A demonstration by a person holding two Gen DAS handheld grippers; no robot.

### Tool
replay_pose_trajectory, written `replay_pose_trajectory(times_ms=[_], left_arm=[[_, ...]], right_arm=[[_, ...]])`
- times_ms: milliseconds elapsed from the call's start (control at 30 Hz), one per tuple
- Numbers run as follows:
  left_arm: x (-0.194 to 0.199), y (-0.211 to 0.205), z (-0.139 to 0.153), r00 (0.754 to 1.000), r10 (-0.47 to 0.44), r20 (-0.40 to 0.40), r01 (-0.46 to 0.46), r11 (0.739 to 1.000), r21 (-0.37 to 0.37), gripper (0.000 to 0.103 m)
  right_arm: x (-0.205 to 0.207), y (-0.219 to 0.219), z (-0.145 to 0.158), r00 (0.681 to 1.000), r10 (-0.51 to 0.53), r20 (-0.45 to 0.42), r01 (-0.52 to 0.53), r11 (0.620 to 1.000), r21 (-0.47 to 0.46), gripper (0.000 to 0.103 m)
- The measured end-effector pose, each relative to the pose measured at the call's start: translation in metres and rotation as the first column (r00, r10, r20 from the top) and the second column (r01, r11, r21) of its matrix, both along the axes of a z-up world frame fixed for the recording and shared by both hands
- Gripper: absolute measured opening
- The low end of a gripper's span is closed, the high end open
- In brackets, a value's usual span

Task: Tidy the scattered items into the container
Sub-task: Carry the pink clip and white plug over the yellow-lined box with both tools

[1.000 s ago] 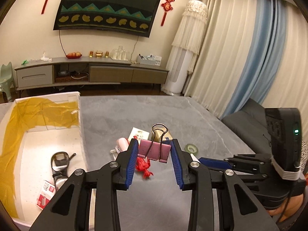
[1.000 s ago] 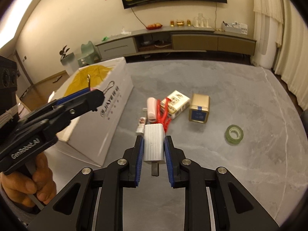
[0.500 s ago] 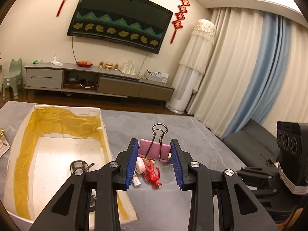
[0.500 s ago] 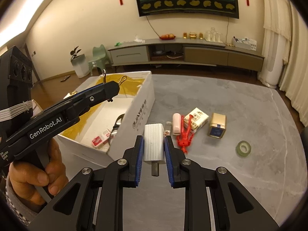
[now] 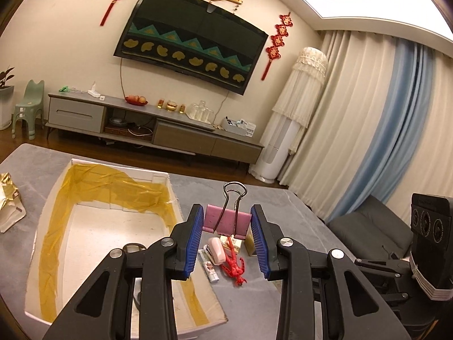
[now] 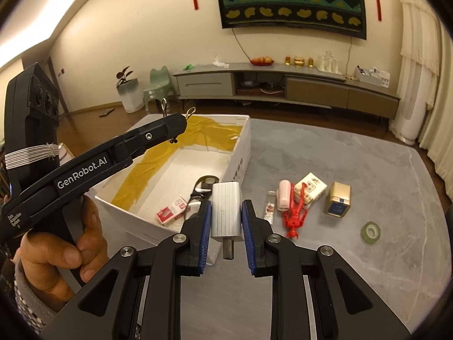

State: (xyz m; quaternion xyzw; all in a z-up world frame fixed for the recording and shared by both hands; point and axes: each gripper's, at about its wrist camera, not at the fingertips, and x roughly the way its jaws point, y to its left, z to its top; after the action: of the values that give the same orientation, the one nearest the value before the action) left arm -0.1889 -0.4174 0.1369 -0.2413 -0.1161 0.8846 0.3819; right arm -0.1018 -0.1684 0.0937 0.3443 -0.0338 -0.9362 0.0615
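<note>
With the left tool (image 5: 227, 235) clamped on a pink binder clip (image 5: 225, 221) and the right tool (image 6: 226, 221) gripping a white charger (image 6: 226, 209), both loads hover near the white box (image 6: 240, 153) at centre-left, so releasing inside it seems next.

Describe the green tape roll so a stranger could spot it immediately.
Start at the white box on the grey tabletop and move right past the cluster of small items around the red toy. The green tape roll lies flat, alone, farthest right: the only ring-shaped, translucent green thing.
</note>
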Motion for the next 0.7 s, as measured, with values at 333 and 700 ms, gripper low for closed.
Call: replay_pose_trajectory(times_ms=[333,700], left_arm=[[-0.021,-0.032,-0.008,0.995,0.075,0.063,-0.077,0.997,0.029,0.036],[-0.044,-0.062,-0.023,0.975,0.168,0.142,-0.176,0.984,0.042,0.036]], right_arm=[[-0.028,-0.027,0.005,0.998,0.061,0.005,-0.061,0.998,0.004,0.023],[-0.06,-0.058,0.009,0.993,0.122,0.004,-0.122,0.992,0.034,0.023]])
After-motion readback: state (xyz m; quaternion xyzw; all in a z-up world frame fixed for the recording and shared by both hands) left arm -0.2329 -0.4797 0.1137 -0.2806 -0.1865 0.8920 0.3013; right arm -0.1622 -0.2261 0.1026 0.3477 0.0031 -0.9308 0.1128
